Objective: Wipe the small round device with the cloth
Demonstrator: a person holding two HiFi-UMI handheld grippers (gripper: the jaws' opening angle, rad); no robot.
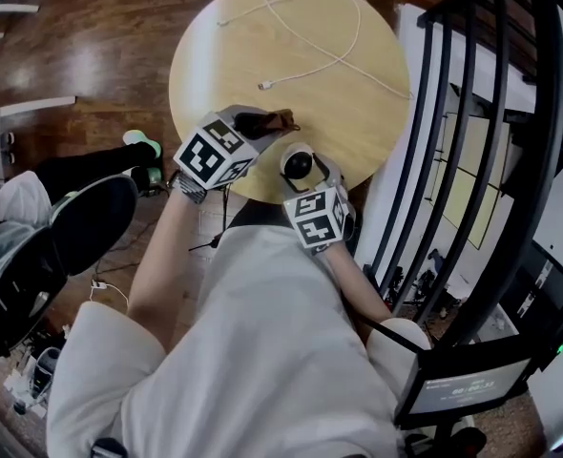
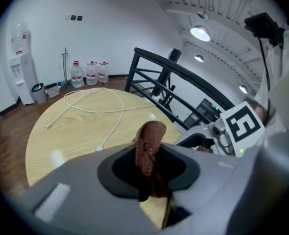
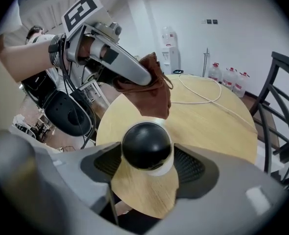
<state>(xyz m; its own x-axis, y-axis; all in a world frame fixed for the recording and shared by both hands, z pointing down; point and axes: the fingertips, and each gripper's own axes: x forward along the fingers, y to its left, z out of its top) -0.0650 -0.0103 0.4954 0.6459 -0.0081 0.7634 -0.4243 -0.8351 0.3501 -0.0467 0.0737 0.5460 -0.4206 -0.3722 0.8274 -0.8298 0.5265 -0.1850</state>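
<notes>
My left gripper [image 1: 259, 128] is shut on a brown cloth [image 1: 280, 119], which sticks up bunched between its jaws [image 2: 151, 141]. Just right of it, my right gripper [image 1: 302, 174] has the small round device [image 1: 297, 163] between its jaws, over the near edge of the round wooden table [image 1: 262, 55]. The device [image 3: 146, 146] is a black dome on a white base, and both pads lie against its sides. In the right gripper view the cloth [image 3: 152, 97] hangs just beyond the device, close to it; I cannot tell whether they touch.
A white cable [image 1: 329, 36] loops across the far half of the table. A black stair railing [image 1: 472, 160] stands close on the right. A black office chair [image 1: 62, 246] is at the left, and water bottles [image 2: 90, 72] line the far wall.
</notes>
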